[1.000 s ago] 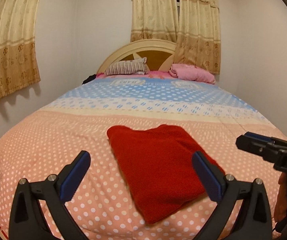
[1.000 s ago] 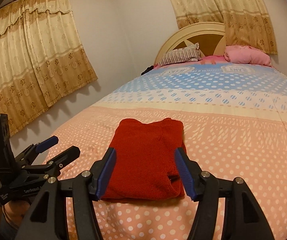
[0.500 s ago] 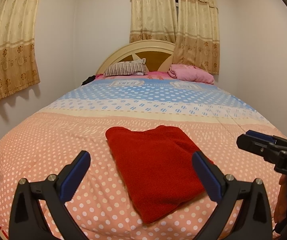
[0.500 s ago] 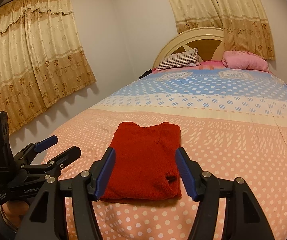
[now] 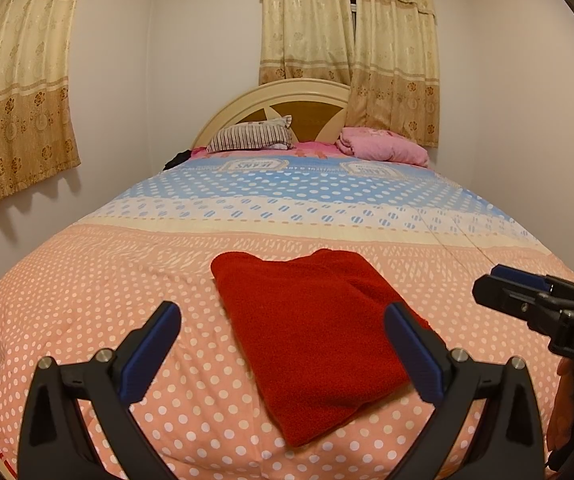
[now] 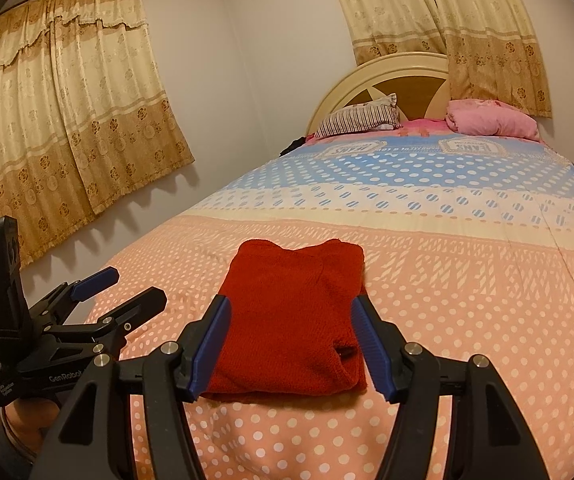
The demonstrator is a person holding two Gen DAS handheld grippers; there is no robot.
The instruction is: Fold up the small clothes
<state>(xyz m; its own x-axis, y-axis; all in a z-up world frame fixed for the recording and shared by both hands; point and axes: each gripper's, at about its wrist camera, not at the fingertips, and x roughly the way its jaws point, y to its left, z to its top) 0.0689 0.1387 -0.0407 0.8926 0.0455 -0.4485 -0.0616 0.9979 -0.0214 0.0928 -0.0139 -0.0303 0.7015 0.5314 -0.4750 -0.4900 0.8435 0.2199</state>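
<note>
A red knitted garment (image 5: 311,332) lies folded into a neat rectangle on the pink dotted bedspread (image 5: 99,288), near the foot of the bed. It also shows in the right wrist view (image 6: 291,320). My left gripper (image 5: 283,336) is open and empty, held above and short of the garment. My right gripper (image 6: 291,332) is open and empty, also held back from the garment's near edge. The left gripper shows from the side in the right wrist view (image 6: 127,288), and the right gripper in the left wrist view (image 5: 499,284).
A striped pillow (image 5: 251,138) and a pink pillow (image 5: 383,148) lie at the curved headboard (image 5: 287,100). Curtains (image 6: 75,120) hang on the left wall and behind the bed. The white wall runs close along the bed's left side.
Both grippers have drawn slightly back and up from the folded garment. The garment has not moved.
</note>
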